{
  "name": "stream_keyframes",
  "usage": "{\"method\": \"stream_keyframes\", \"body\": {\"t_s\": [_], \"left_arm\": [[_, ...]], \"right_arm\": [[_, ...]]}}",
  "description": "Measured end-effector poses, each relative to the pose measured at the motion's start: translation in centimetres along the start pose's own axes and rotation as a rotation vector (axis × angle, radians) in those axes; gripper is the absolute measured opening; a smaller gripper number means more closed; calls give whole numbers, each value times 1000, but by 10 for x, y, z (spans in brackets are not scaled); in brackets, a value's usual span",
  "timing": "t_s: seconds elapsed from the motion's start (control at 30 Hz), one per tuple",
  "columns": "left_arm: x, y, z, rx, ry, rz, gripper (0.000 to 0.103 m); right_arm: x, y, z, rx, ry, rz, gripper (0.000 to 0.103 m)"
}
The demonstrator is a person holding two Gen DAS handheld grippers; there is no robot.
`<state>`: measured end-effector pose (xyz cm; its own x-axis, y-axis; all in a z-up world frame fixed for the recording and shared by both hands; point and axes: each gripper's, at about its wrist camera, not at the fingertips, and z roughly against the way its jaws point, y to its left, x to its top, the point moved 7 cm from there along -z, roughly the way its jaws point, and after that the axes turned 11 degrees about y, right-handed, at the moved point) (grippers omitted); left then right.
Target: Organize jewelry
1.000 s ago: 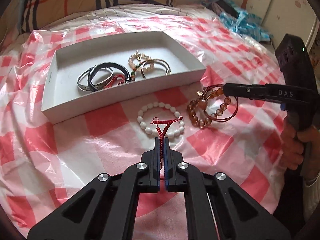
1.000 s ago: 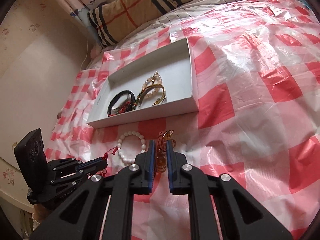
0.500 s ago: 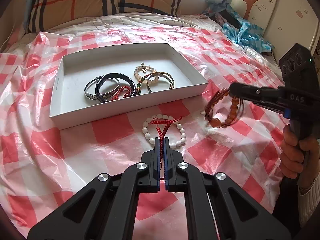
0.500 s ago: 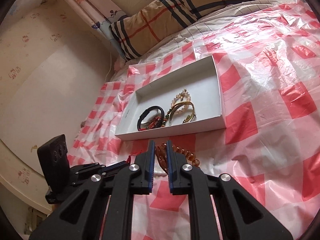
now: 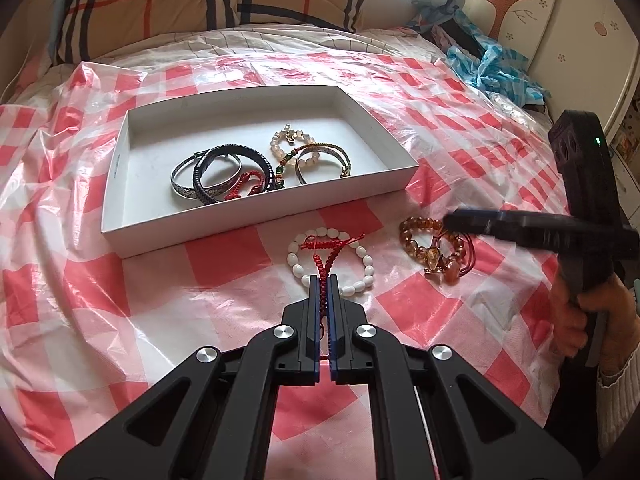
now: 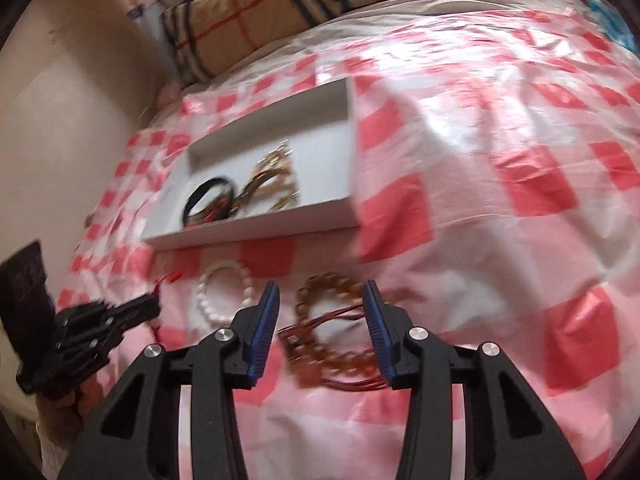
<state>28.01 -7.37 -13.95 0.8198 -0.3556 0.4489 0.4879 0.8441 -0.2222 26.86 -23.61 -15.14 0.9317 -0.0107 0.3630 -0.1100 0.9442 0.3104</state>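
**A:** ok where's everything sitting? I see the amber bracelet (image 5: 434, 246) lying on the checked sheet (image 5: 224, 264), in front of the box's right corner.

**B:** yep, flat on the sheet, red cord trailing off its right side. In the right wrist view it's (image 6: 336, 328) right between the two blue pads, but nothing's pinching it. The right tongs (image 6: 322, 326) are spread wide, released, pads apart from the beads on both sides.

**A:** and the white bracelet (image 5: 332, 258)?

**B:** just left of the amber one, near the box's front wall. Its red cord (image 5: 326, 260) runs back into the left tongs (image 5: 323, 280), which are clenched on that cord. The beads themselves rest on the sheet.

**A:** what's in the box (image 5: 256, 216)?

**B:** a silver bangle (image 5: 188, 182), a dark braided band (image 5: 236, 172), something red and knotted (image 5: 246, 186), a pale bead bracelet (image 5: 290, 148) and a gold cuff (image 5: 324, 158), all bunched mid-box and overlapping. The left end is bare.

**A:** background?

**B:** plaid pillow (image 5: 192, 0) at the head of the bed, crumpled blue plastic (image 5: 492, 72) far right. The right wrist view is blurry, so box details there are hard to tell.
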Motion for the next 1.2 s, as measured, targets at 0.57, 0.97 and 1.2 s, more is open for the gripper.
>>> {"method": "stream_keyframes", "body": {"t_s": [0.57,0.97,1.2], "left_arm": [[0,-2,-1,1,3,-4,3],[1,-4,2,-1,-9,-5,3],[6,-1,9,-4,-43,6,3]], "right_arm": [[5,-21,8,210,-55,-201,15],[16,-15,36,404,-148,-225,15],[20,7,39,430,-155,-143,15]]}}
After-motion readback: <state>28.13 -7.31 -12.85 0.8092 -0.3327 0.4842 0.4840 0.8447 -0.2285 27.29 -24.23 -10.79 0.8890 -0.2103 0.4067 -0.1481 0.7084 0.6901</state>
